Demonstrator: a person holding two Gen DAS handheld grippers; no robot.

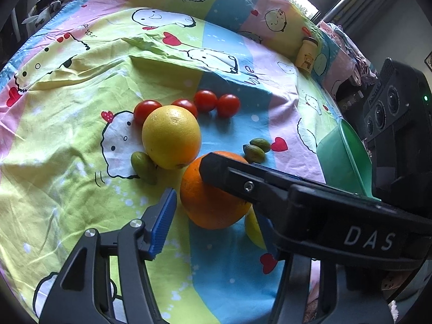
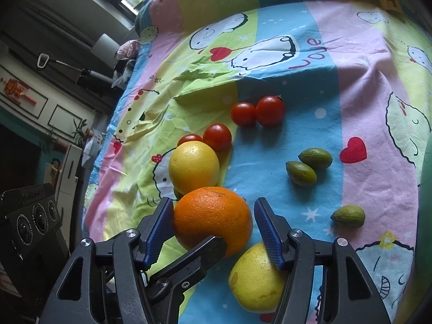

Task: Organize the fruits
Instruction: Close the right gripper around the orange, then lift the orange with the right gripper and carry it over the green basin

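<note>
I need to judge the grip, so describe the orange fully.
The orange is round, bright orange, with dimpled peel and no visible damage. It rests on the cartoon-print sheet, between the two yellow citrus fruits. The right tool straddles it, blue pads flanking its sides; the left pad looks about touching, the right stands apart. One finger of the left tool lies across its near side.

Crowded at the middle of the bed sheet [image 2: 351, 62]: orange [image 2: 213, 218] flanked by both blue pads of the right gripper [image 2: 213, 229], hemmed behind by a yellow citrus [image 2: 193, 166] and in front by a second yellow fruit [image 2: 256, 278]. Blocked further back by four cherry tomatoes [image 2: 270, 111] in a loose row. Open cloth beyond them toward the far edge. Narrower passage rightward, past three green olives [image 2: 315, 157], toward the green bowl [image 1: 343, 156] at the right edge.
</note>
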